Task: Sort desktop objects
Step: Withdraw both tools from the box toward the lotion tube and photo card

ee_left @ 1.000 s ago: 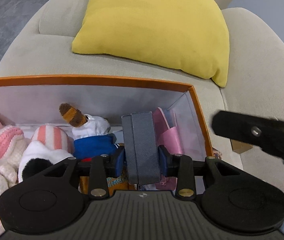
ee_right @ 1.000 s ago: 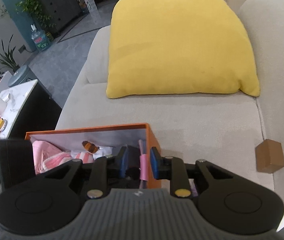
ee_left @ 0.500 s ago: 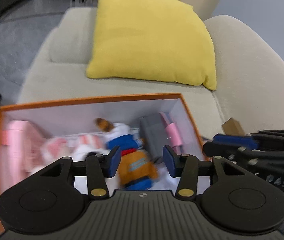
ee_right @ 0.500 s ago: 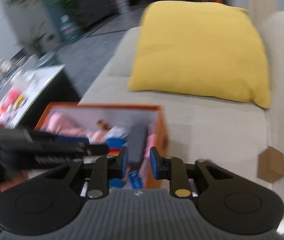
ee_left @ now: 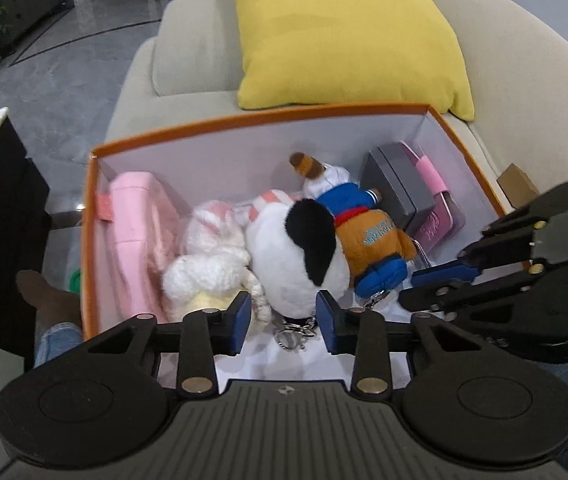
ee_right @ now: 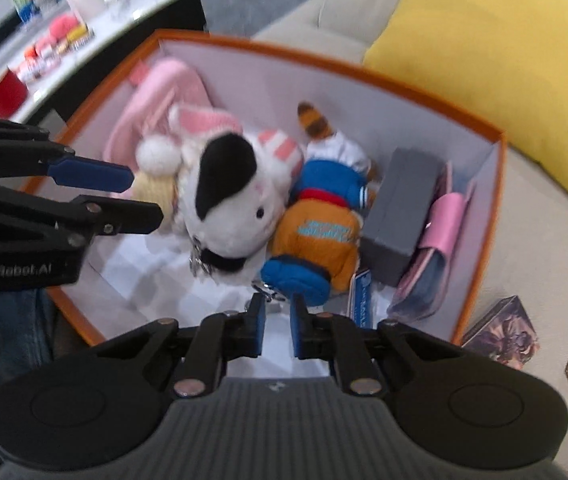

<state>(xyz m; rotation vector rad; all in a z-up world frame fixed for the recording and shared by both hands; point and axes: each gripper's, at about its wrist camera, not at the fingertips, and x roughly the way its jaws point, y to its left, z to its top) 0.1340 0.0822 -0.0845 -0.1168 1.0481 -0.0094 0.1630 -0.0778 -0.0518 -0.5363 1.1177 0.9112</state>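
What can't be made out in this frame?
- Left wrist view: box near wall, hidden by the left gripper.
- Right wrist view: tabletop items, blurred and too small to identify.
- Both views: pink pouch, mostly hidden behind the grey case.

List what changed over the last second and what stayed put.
The left gripper let go of the grey box, now lying in the orange box, and drew back; its jaws are closing empty. The right gripper swung over the box and shut. Yellow cushion unchanged.
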